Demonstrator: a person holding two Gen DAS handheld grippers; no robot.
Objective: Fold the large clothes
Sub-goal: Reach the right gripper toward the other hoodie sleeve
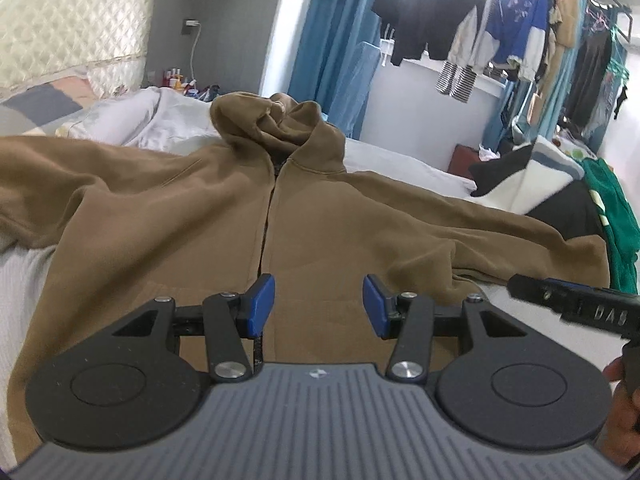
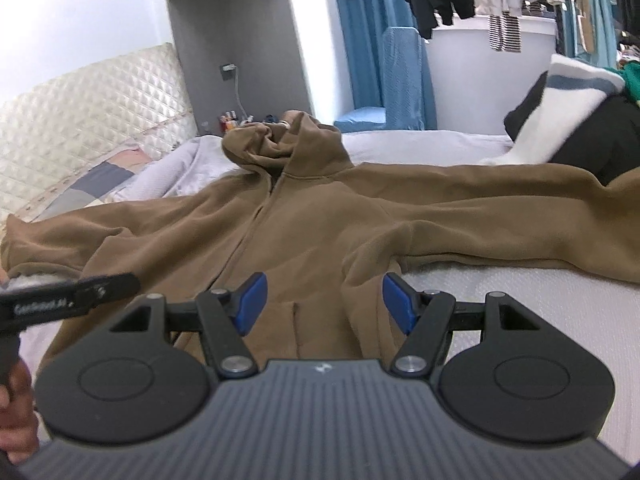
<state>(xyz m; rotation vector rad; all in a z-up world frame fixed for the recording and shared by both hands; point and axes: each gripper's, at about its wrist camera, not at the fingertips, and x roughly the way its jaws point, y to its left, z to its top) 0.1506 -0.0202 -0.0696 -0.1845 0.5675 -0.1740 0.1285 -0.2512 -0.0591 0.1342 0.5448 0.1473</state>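
Both claws, left gripper (image 1: 319,305) and right gripper (image 2: 323,303), gape empty above the brown hoodie's (image 1: 168,216) hem; bare white bedsheet (image 2: 520,300) lies rightward.

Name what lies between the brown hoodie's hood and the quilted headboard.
A rumpled white duvet and a patchwork pillow, clearest in the right wrist view.

The bed (image 1: 400,164) carried a pale, finely textured cover, bare at the near corners. A brown zip hoodie (image 1: 200,216) lay front-up directly on it, sleeves spread to either side, hood crumpled toward the quilted headboard (image 2: 92,108). A white duvet (image 1: 160,120) lay bunched beyond the hood, beside a patchwork pillow (image 2: 104,178). At the far right edge, a heap of black, white and green garments (image 1: 560,188) rested on the bed.
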